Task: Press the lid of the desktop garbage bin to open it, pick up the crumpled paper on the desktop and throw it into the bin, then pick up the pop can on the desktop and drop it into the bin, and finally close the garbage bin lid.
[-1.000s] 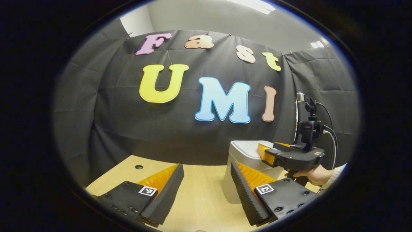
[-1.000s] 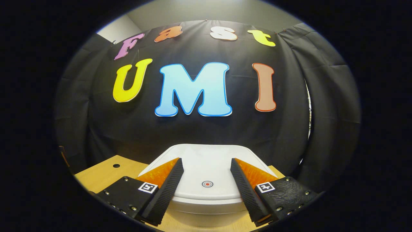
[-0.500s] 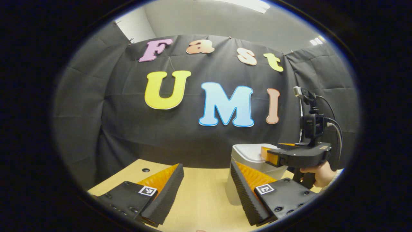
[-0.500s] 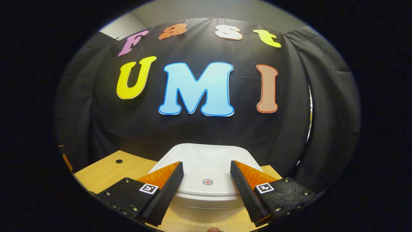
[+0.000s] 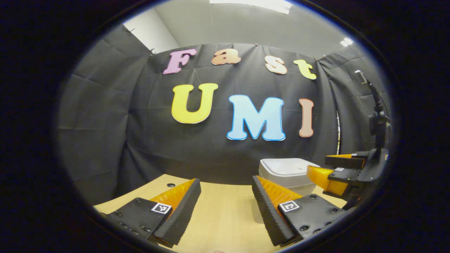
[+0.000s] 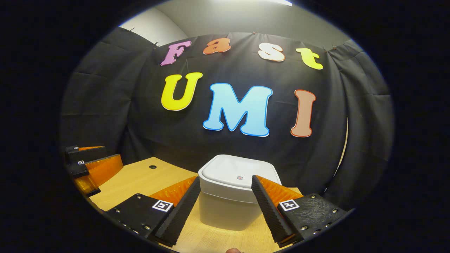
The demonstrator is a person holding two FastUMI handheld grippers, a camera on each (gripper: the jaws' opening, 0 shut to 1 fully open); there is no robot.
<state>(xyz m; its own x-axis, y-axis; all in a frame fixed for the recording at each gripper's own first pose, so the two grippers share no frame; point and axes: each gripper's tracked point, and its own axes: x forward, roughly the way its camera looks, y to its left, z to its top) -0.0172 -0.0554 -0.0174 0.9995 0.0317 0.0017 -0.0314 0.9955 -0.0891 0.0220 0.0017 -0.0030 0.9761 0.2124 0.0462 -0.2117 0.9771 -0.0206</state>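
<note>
A white desktop bin stands on the wooden table close to the black cloth wall, its lid down and flat. A small red round mark sits near the lid's front edge. My right gripper hovers open a short way in front of the bin, which shows between its fingers. In the left gripper view the bin stands right of centre, with the right gripper open beside it. My left gripper is open over bare table with nothing between its fingers, and appears at the left of the right gripper view.
The table has a small round hole near its far left edge. The black cloth wall closes off the back and both sides just behind the bin.
My right gripper has drawn back from over the lid, so the whole bin now shows in front of it. The left gripper has shifted and tilted up slightly. The lid stays down.
</note>
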